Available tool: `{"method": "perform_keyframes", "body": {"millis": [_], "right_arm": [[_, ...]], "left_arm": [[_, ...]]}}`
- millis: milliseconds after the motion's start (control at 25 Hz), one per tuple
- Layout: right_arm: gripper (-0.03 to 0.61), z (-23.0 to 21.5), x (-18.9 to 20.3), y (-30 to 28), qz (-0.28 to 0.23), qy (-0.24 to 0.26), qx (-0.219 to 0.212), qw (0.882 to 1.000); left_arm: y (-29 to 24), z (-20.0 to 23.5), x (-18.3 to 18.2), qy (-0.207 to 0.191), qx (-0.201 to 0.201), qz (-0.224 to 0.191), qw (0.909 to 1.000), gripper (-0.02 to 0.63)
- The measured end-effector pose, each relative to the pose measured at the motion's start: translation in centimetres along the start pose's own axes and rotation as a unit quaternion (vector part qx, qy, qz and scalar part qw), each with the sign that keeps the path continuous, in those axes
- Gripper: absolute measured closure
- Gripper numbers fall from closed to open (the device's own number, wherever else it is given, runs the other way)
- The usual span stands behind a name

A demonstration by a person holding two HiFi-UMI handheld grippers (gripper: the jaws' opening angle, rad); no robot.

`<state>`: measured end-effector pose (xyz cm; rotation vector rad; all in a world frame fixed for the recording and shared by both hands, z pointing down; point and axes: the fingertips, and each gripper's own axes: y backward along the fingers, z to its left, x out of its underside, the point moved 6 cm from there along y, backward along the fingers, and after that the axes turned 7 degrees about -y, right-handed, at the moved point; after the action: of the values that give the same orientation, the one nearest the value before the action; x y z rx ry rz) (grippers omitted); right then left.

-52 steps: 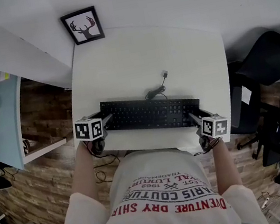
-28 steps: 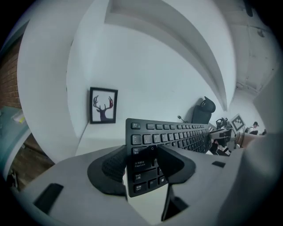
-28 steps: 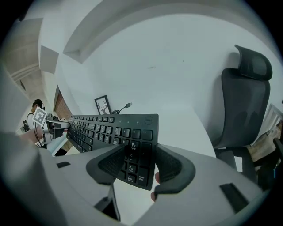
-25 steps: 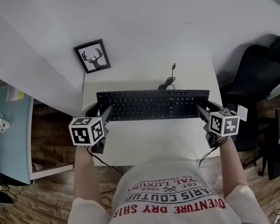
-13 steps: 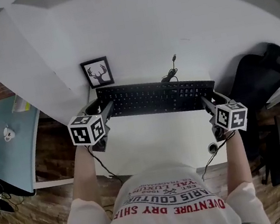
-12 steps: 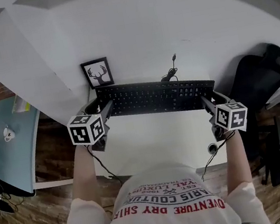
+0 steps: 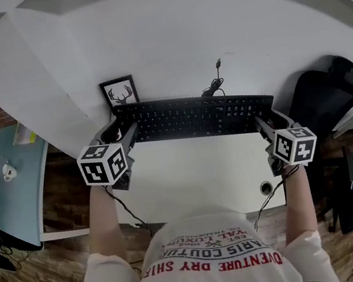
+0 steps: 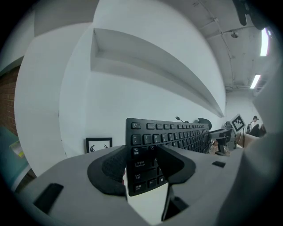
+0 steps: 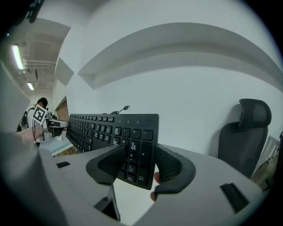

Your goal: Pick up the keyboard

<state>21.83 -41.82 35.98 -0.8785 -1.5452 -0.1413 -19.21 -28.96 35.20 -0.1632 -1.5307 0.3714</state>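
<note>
We hold the long black plastic keyboard (image 7: 196, 115) up in the air, over the far side of the flat white table (image 7: 196, 174). Our left tongs (image 8: 141, 170) squeeze its left end, right by the Tab key. Our right tongs (image 9: 137, 165) squeeze its right end, over the number keys. The keyboard stretches straight from one pair of tongs to the other. Its thin black cable (image 7: 213, 86) sticks out at the back.

Keyboard (image 7: 195, 114) blk, wht legends. Table (image 7: 196, 174) wht. Frame (image 7: 120, 93) at 11 o'clock blk, antler print. Chair (image 7: 324, 94) at 3 o'clock blk. Shirt (image 7: 210, 252) wht, red print.
</note>
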Motion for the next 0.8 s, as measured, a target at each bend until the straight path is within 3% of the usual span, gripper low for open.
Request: {"method": "perform_keyframes", "body": {"millis": [800], "right_arm": [[0.342,0.7,-0.1,1.5,-0.002,0.005,0.021,1.0]], "left_arm": [[0.5,-0.2,0.5,0.008,0.009,-0.004,0.9999,0.385]]}}
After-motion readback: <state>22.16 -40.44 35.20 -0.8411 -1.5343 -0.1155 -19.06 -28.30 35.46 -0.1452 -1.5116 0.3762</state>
